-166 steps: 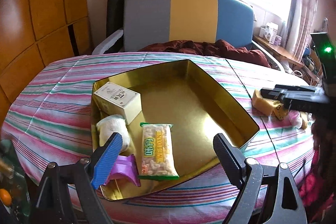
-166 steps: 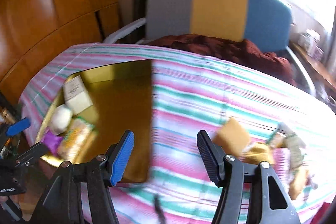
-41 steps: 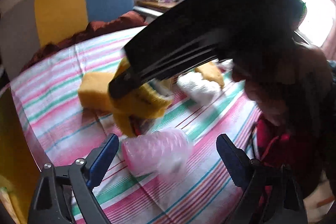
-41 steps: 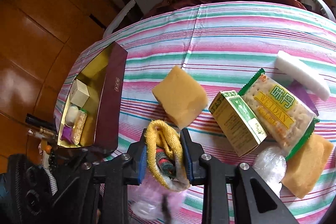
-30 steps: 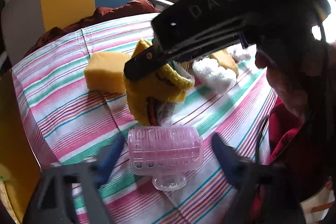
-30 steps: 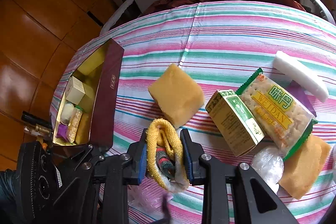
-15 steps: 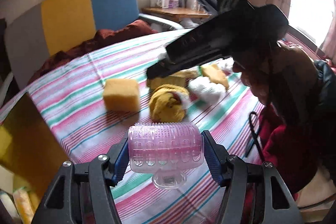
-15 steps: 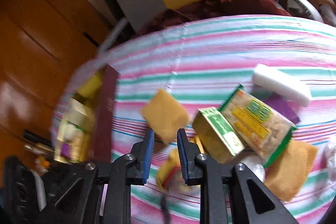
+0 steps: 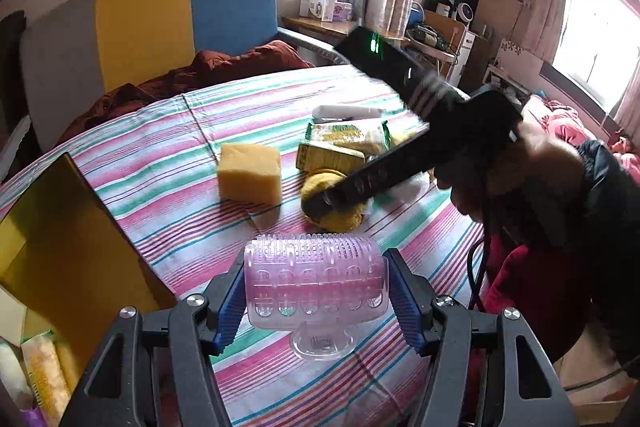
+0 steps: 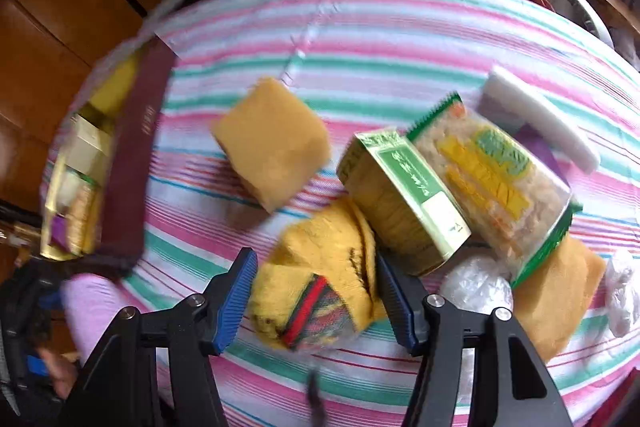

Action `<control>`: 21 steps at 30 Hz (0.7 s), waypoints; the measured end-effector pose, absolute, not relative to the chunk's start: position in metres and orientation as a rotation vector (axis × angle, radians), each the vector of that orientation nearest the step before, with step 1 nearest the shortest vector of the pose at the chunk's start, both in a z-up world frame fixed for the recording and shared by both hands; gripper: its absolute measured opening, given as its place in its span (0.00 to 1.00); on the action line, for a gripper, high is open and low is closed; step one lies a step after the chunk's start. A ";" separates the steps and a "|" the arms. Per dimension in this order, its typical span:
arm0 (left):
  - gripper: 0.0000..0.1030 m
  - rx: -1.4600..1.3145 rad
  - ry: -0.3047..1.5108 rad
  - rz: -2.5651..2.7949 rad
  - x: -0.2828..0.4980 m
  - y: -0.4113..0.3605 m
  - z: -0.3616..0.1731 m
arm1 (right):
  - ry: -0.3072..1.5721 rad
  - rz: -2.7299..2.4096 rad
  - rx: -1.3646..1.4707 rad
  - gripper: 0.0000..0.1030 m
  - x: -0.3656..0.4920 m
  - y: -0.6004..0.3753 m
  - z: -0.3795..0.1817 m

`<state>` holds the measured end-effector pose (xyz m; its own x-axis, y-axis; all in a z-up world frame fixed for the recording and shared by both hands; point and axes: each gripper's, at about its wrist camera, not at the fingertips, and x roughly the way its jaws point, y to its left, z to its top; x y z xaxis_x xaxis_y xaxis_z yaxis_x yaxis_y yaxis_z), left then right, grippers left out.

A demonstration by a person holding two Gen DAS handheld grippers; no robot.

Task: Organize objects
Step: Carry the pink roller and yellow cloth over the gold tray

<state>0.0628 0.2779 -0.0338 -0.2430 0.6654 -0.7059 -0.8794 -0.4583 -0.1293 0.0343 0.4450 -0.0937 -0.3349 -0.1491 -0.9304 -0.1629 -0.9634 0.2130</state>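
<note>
Grippers both in play over the striped tablecloth. Left gripper clamped on a pink bristled roller, blue pads pressed against its two ends, lifted above the cloth, clear stem hanging below. Right gripper spread apart, fingers straddling a yellow knitted sock with a red-and-green band, lying on the cloth; whether the pads touch it, hard to tell through the blur.

Everything else placed relative to the sock. Just beyond it, toward the striped chair, a yellow sponge block, apart from it. Touching its right side, a green box, and against that a green-edged snack packet. Beyond the packet, a white foam bar. To the right and nearer, a crumpled clear plastic bag and a second yellow sponge. Far left of the sock, well apart, a gold tin with a dark red outer wall, holding a white box and another snack packet.
</note>
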 end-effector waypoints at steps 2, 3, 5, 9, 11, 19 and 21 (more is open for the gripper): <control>0.62 -0.862 0.343 1.889 0.061 0.272 -0.028 | 0.390 2.556 -1.784 0.43 0.036 0.442 -0.090; 0.62 -0.857 0.325 1.903 0.059 0.266 -0.023 | 0.385 2.565 -1.769 0.40 0.038 0.441 -0.088; 0.62 -0.848 0.305 1.928 0.054 0.258 -0.015 | 0.408 2.617 -1.721 0.37 0.042 0.440 -0.079; 0.63 -0.809 0.243 2.030 0.032 0.223 0.008 | 0.473 2.770 -1.601 0.36 0.048 0.428 -0.048; 0.63 -0.800 0.215 2.093 0.017 0.205 0.015 | 0.506 2.828 -1.568 0.36 0.047 0.415 -0.034; 0.63 -0.872 0.121 2.329 -0.067 0.140 0.020 | 0.521 2.953 -1.608 0.36 -0.015 0.329 -0.009; 0.63 -0.893 0.092 2.375 -0.094 0.128 0.020 | 0.522 2.964 -1.625 0.38 -0.039 0.305 -0.006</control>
<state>-0.0944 0.1281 0.0199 -0.5981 0.5070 -0.6207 -0.5537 -0.8213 -0.1374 -0.0386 0.3051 -0.0055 -0.5184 -0.3809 -0.7656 0.0963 -0.9156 0.3903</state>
